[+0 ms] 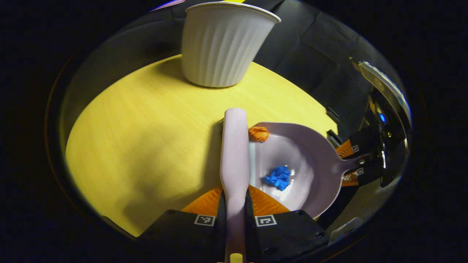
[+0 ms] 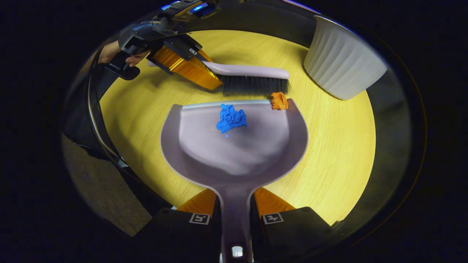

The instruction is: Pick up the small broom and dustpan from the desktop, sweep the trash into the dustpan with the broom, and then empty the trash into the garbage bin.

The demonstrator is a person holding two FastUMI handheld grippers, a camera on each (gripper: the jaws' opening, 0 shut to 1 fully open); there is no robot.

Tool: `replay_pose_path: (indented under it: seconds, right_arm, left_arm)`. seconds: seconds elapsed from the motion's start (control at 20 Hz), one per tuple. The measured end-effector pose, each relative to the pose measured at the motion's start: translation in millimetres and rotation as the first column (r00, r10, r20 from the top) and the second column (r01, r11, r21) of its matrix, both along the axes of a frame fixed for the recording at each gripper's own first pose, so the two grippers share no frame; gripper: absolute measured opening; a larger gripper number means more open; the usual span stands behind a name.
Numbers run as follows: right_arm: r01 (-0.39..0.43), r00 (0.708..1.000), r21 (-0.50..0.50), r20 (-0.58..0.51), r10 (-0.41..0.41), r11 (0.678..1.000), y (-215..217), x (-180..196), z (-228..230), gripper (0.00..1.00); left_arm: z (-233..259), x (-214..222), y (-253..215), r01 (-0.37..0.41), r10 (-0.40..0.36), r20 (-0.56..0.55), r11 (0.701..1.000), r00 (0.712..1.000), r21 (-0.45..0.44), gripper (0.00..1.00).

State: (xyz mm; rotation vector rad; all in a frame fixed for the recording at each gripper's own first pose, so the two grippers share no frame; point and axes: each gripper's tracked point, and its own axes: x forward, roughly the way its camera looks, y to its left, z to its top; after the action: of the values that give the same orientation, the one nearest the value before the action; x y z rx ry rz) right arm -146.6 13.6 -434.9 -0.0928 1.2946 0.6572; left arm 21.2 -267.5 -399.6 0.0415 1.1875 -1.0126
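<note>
My left gripper [image 1: 234, 193] is shut on the handle of the pale lilac broom [image 1: 235, 146], which points forward across the yellow table. To its right lies the matching dustpan [image 1: 310, 157], with a blue paper ball [image 1: 279, 178] inside and an orange ball [image 1: 258, 133] at the lip by the broom head. In the right gripper view, my right gripper [image 2: 236, 199] is shut on the handle of the dustpan [image 2: 234, 146], which rests flat. The blue ball [image 2: 231, 118] sits just inside the lip and the orange ball [image 2: 279, 100] on its right corner. The broom [image 2: 252, 78] has its dark bristles just beyond the lip, held by the left gripper [image 2: 208, 71].
A white ribbed garbage bin [image 1: 223, 44] stands upright on the far side of the table [image 1: 146, 138]; it is at the upper right [image 2: 342, 62] in the right gripper view. A hand [image 2: 109, 54] holds the left gripper. The table edge and floor lie at the lower left.
</note>
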Motion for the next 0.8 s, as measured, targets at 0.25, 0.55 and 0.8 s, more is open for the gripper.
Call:
replay_pose_path:
  seconds: [0.25, 0.55, 0.8]
  right_arm:
    - [0.037, 0.999, 0.0, 0.033, -0.037, 0.999, 0, 2, -2, 0.37]
    - [0.196, 0.979, 0.015, 0.048, -0.197, 0.98, -10, 6, 15, 0.37]
    - [0.357, 0.934, -0.015, 0.022, -0.356, 0.934, -43, 17, 64, 0.37]
  left_arm:
    - [15, -3, 18, -0.042, 0.042, 0.011, 0.999, 0.999, -0.007, 0.25]
    - [31, 0, 83, -0.287, 0.28, 0.121, 0.957, 0.952, 0.04, 0.24]
    - [21, -12, 136, -0.454, 0.438, 0.14, 0.884, 0.888, 0.113, 0.25]
